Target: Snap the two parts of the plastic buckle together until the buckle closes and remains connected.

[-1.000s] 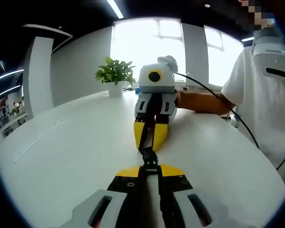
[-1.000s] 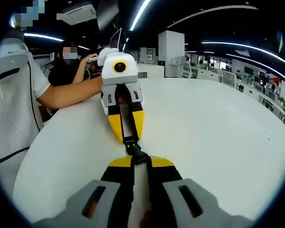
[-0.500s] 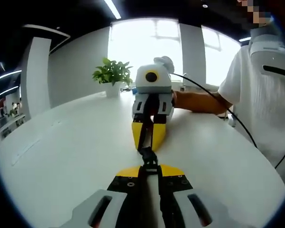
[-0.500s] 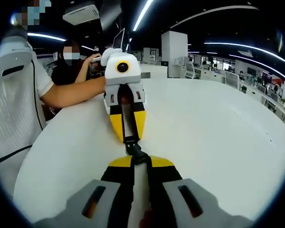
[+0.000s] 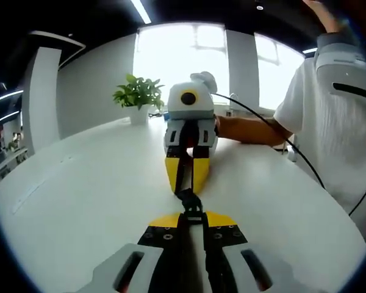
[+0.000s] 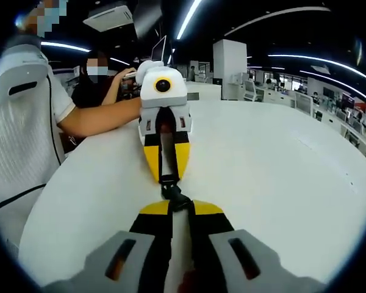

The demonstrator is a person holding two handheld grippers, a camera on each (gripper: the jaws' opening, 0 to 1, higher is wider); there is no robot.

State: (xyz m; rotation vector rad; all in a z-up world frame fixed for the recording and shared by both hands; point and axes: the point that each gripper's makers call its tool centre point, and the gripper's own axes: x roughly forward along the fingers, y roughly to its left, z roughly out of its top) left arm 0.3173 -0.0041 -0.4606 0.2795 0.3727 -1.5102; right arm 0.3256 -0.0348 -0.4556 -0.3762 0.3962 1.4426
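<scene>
Both grippers face each other nose to nose above the white table [image 5: 79, 201]. Left gripper [image 5: 193, 218] and right gripper [image 6: 171, 206] each pinch tight on one end of the black buckle [image 5: 189, 200], which spans between their yellow tips.

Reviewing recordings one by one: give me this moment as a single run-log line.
left gripper: shut on buckle | right gripper: shut on buckle | buckle: halves meet between tips, lock unclear | white table: below
</scene>
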